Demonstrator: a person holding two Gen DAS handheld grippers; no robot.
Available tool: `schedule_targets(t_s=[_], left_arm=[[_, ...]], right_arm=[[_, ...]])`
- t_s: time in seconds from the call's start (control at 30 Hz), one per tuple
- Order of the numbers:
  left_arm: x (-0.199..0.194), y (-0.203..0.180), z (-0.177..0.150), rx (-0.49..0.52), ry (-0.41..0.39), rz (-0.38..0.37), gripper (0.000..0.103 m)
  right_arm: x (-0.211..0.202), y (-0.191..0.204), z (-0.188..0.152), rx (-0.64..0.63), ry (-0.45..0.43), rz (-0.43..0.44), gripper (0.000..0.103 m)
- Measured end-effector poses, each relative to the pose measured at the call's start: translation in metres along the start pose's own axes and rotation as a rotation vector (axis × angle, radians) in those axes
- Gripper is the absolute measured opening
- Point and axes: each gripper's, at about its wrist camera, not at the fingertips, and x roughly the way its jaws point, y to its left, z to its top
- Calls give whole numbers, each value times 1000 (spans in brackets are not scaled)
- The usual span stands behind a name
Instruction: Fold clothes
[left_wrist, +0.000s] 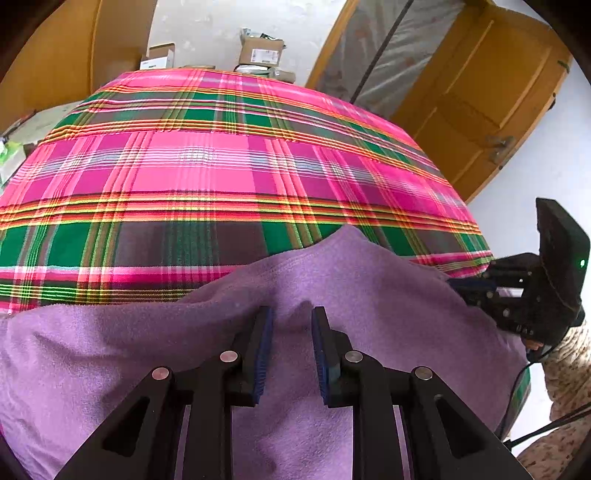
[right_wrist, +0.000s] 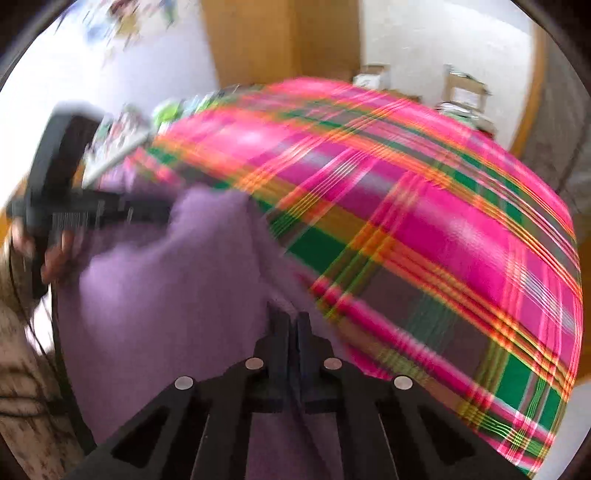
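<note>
A purple fleece garment (left_wrist: 369, 295) lies bunched on the near part of a table covered by a pink, green and orange plaid cloth (left_wrist: 221, 177). My left gripper (left_wrist: 291, 321) points down at it, its blue pads closed on a thick ridge of the fleece. In the blurred right wrist view the right gripper (right_wrist: 293, 321) has its jaws nearly touching, with the edge of the purple garment (right_wrist: 166, 295) pinched at their tips, beside the plaid cloth (right_wrist: 443, 221). Each view also shows the other gripper at the garment's far side: right gripper (left_wrist: 456, 283), left gripper (right_wrist: 166, 214).
Cardboard boxes (left_wrist: 260, 51) stand beyond the table's far edge by a white wall. A wooden door (left_wrist: 491, 96) is at the right. Papers and clutter (left_wrist: 14, 147) lie off the left side. A person's patterned sleeve (left_wrist: 569, 369) holds the right gripper.
</note>
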Motion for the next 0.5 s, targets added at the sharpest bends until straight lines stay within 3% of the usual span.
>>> schedule_targets(t_s=[0.1,0.33,0.43,0.5], left_arm=[[0,0,0,1,0,2,22],[0,-1,-1,-6,-3,1,22],[1,-1,0,-5,-5,3,22],[1,-2,0,-3,-7,5,22]], right_arm=[[1,-18,1,88,-10,23,3],[13,-16,-1,88,7,-3,3],[14,-3,1,29,8,-3,5],[17,3,4,-8,15,-6,11]])
